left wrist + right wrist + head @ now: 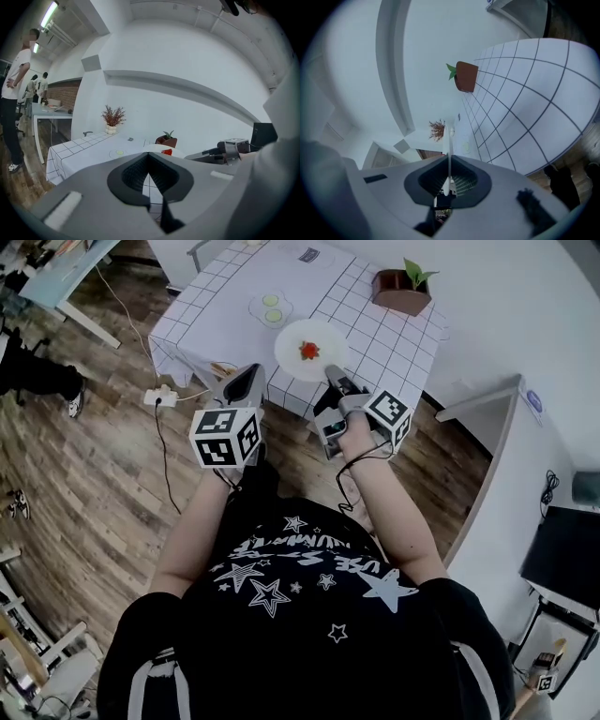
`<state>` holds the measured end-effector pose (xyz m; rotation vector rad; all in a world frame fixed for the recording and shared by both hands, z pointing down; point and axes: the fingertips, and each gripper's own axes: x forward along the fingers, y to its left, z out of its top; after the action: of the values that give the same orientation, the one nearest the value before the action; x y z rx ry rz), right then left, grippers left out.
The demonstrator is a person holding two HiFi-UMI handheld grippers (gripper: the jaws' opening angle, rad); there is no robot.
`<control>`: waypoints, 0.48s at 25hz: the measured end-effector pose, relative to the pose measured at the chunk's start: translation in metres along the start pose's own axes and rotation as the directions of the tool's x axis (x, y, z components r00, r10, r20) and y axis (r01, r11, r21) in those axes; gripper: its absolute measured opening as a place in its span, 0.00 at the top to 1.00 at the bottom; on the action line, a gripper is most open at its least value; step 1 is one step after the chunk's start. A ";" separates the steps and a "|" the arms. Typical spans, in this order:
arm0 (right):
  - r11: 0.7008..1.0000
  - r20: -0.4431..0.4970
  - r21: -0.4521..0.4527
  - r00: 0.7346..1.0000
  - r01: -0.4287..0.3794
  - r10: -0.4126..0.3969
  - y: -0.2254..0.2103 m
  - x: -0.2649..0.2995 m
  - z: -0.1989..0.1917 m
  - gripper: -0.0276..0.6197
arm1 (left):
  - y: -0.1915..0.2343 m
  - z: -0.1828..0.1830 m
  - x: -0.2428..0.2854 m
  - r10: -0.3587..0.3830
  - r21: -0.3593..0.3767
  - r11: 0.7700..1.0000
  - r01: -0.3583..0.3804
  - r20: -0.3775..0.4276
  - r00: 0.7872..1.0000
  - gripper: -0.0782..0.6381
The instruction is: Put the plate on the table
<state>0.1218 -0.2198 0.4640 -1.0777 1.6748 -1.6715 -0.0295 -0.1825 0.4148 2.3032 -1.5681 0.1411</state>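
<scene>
A white plate with a red piece of food on it hangs over the near edge of the table, which wears a white grid cloth. My right gripper is shut on the plate's near rim. In the right gripper view the plate shows edge-on as a thin white line pinched between the jaws of the right gripper. My left gripper is to the left of the plate, short of the table edge, shut and holding nothing. In the left gripper view its jaws meet in front of the plate.
On the table stand a small dish with two green pieces, a brown pot with a green plant and a vase of dried twigs. A power strip and cable lie on the wood floor. People stand far left.
</scene>
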 end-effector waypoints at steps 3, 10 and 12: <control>1.000 -0.014 0.000 1.000 0.009 -0.009 -0.001 0.028 -0.003 0.92 | 0.024 0.006 0.015 0.006 -0.007 1.000 -0.006 -0.007 1.000 0.88; 1.000 -0.026 -0.001 0.999 0.025 -0.025 0.003 0.088 -0.003 0.92 | 0.076 0.017 0.053 0.002 -0.019 1.000 -0.003 -0.040 0.999 0.88; 0.999 -0.021 -0.002 0.999 0.036 -0.036 0.004 0.101 0.000 0.92 | 0.087 0.022 0.064 -0.006 -0.027 1.000 0.005 -0.043 0.999 0.88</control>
<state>0.0667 -0.3030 0.4769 -1.1013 1.6796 -1.7099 -0.0876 -0.2750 0.4316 2.2691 -1.5335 0.1663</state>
